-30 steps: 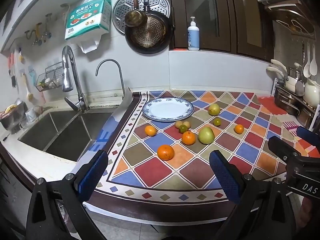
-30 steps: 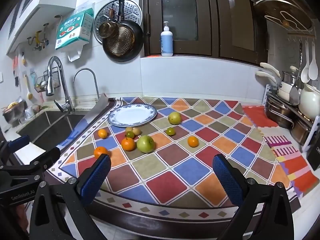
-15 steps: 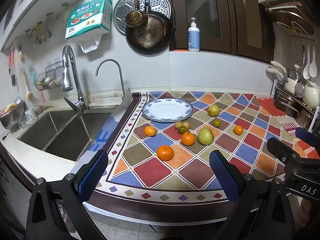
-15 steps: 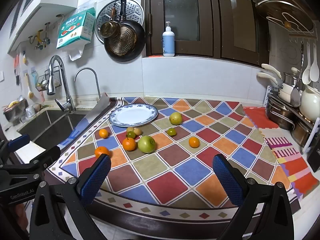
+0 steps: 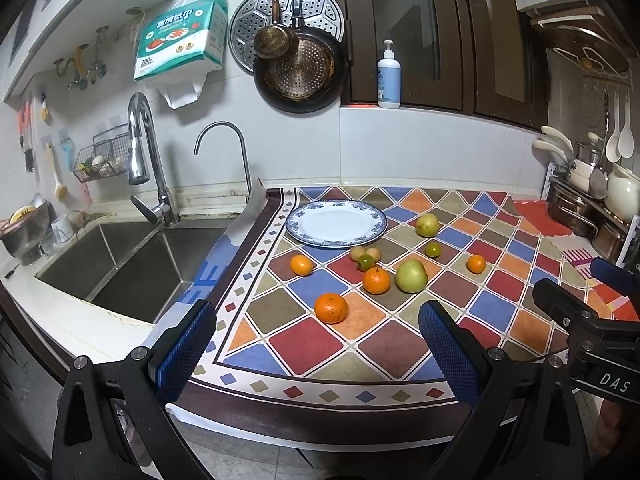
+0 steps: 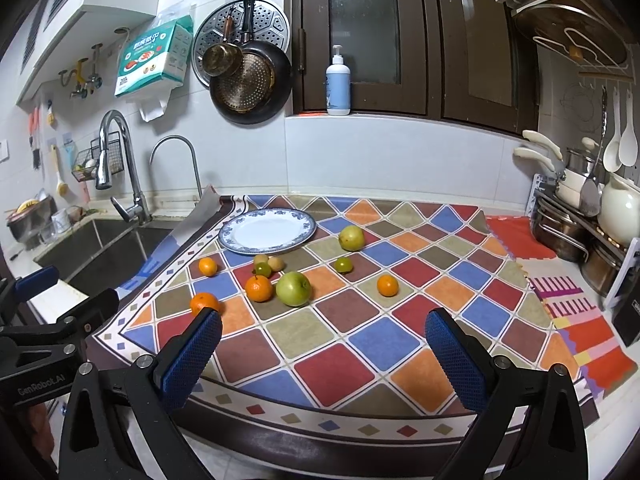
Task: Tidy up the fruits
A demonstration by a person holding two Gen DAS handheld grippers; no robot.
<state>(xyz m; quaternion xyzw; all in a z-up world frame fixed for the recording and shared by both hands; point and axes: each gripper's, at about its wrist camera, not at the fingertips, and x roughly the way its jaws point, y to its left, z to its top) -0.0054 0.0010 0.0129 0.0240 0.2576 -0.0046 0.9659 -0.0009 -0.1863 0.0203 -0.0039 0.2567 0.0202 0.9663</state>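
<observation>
Only the right wrist view hides the nearest orange (image 6: 204,302) behind a fingertip (image 6: 196,348).

— What colours do you see on your mat (image 5: 360,344)?
— Diamonds of red, blue, orange and olive. Your plate (image 5: 337,224) is white, blue-patterned at the rim; the big apple (image 5: 411,276) is green.

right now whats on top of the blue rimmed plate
Nothing: the plate shows a bare white centre in both views. All the fruit lies on the patterned mat in front of it. What is under the plate is covered.
</observation>
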